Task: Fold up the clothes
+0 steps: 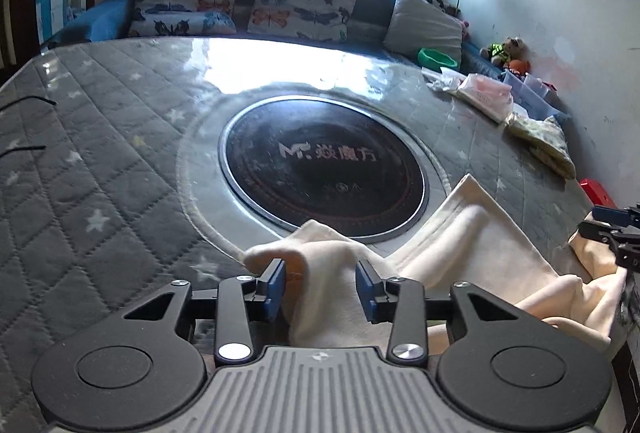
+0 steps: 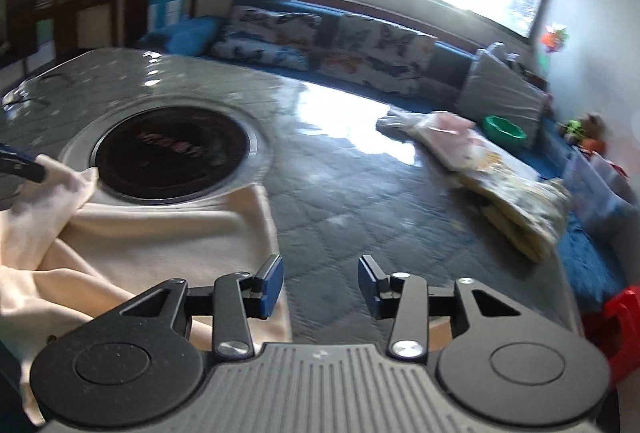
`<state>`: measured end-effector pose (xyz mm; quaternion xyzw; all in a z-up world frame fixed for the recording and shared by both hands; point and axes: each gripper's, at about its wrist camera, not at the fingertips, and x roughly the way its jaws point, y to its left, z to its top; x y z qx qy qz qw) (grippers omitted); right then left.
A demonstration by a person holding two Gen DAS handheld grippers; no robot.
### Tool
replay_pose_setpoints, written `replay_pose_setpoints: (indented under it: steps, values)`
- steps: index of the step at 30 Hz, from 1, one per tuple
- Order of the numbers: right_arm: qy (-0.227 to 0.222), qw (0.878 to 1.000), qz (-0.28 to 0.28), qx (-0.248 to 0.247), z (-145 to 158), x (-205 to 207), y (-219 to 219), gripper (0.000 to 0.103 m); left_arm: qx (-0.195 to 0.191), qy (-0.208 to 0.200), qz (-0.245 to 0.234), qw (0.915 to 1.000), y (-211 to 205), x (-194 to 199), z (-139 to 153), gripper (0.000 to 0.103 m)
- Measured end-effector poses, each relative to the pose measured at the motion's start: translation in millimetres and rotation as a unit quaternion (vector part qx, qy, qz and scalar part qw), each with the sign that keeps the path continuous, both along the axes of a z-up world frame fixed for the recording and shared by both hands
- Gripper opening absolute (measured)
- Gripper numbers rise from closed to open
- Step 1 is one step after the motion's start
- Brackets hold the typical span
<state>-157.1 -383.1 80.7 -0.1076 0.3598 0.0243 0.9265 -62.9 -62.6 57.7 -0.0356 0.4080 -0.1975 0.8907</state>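
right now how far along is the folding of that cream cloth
Early. Done: one flat panel of the cream garment lies smooth by the round black hob, and other folded cloths sit across the table. In hand: nothing; left gripper has bunched fabric between open jaws, right gripper is open over bare table. Left: fold the rumpled rest.

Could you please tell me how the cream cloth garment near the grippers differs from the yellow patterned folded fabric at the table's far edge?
The cream cloth garment is plain and lies rumpled; the yellow patterned folded fabric is printed and folded into a stack. The cream one partly overlaps the round black cooktop; the yellow one lies clear of it. Both rest on the quilted grey table cover.
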Motion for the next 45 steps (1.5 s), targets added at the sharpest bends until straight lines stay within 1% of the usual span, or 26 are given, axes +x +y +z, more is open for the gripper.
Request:
replay_pose_setpoints:
  steps: [1,4,8,10,12,14,17,22,24,25,26,27,28,30,31,33,35,36,39,41,45]
  values:
    - [0.005,1.000,0.008,0.004,-2.5,3.2,3.7,0.044,-0.001,-0.001,0.000,1.0000,-1.5,0.1,-1.6,0.013]
    - [0.026,0.999,0.034,0.012,-13.7,14.3,17.5,0.045,-0.006,-0.017,0.008,0.9998,2.7,-5.9,2.6,0.005]
    - [0.051,0.997,0.057,0.019,-27.8,25.6,32.1,0.047,-0.014,-0.049,0.024,0.9984,19.9,-19.9,16.8,0.003]
    - [0.059,0.996,0.062,0.019,-33.2,30.7,37.1,0.047,-0.018,-0.058,0.037,0.9975,32.4,-27.7,23.0,0.003]
    - [0.061,0.996,0.064,0.020,-35.2,34.3,39.2,0.048,-0.010,-0.060,0.059,0.9964,45.5,-34.5,25.3,0.003]
    - [0.062,0.996,0.064,0.023,-35.8,37.0,40.1,0.049,-0.008,-0.055,0.072,0.9958,58.9,-39.8,25.9,0.003]
    - [0.061,0.996,0.064,0.022,-35.2,40.0,39.9,0.049,0.014,-0.045,0.103,0.9936,76.5,-45.0,21.9,0.003]
    - [0.065,0.996,0.055,0.033,-36.2,48.8,36.5,0.049,0.058,-0.012,0.159,0.9855,102.7,-46.0,8.7,0.003]
    - [0.067,0.996,0.051,0.038,-36.8,50.4,34.8,0.049,0.072,0.013,0.170,0.9828,112.2,-44.6,2.8,0.005]
    - [0.068,0.996,0.049,0.040,-37.1,51.2,33.9,0.049,0.072,0.021,0.169,0.9828,114.7,-44.8,1.1,0.007]
    - [0.069,0.996,0.048,0.042,-37.5,51.8,33.5,0.049,0.071,0.029,0.167,0.9831,116.9,-45.2,-0.5,0.007]
    - [0.069,0.996,0.046,0.043,-37.8,52.6,33.1,0.049,0.072,0.028,0.162,0.9838,117.2,-46.2,1.1,0.009]
    - [0.068,0.996,0.044,0.045,-37.7,53.4,32.4,0.049,0.073,0.025,0.157,0.9846,117.2,-47.3,3.2,0.015]
    - [0.067,0.996,0.039,0.050,-37.4,55.0,30.8,0.048,0.076,0.006,0.150,0.9857,114.7,-49.7,13.8,0.020]
    - [0.067,0.996,0.037,0.055,-36.9,56.6,29.3,0.048,0.073,-0.002,0.146,0.9865,112.0,-49.7,20.2,0.023]
    - [0.067,0.995,0.032,0.065,-35.9,60.2,26.0,0.046,0.063,-0.020,0.135,0.9887,106.2,-47.8,32.6,0.027]
    - [0.067,0.994,0.028,0.076,-34.8,64.4,22.7,0.045,0.056,-0.027,0.109,0.9921,93.2,-41.7,37.8,0.029]
    - [0.067,0.994,0.027,0.082,-34.1,66.9,21.1,0.043,0.052,-0.031,0.095,0.9936,86.6,-38.5,40.1,0.029]
    - [0.067,0.992,0.017,0.102,-32.9,77.5,16.6,0.038,0.057,-0.022,0.063,0.9961,61.7,-21.3,32.3,0.029]
    - [0.069,0.991,0.011,0.113,-33.6,85.7,14.4,0.035,0.055,-0.006,0.046,0.9974,46.4,-6.2,22.0,0.029]
    - [0.081,0.989,0.000,0.127,-41.6,102.3,10.7,0.033,0.056,0.018,0.021,0.9981,26.5,16.9,2.8,0.029]
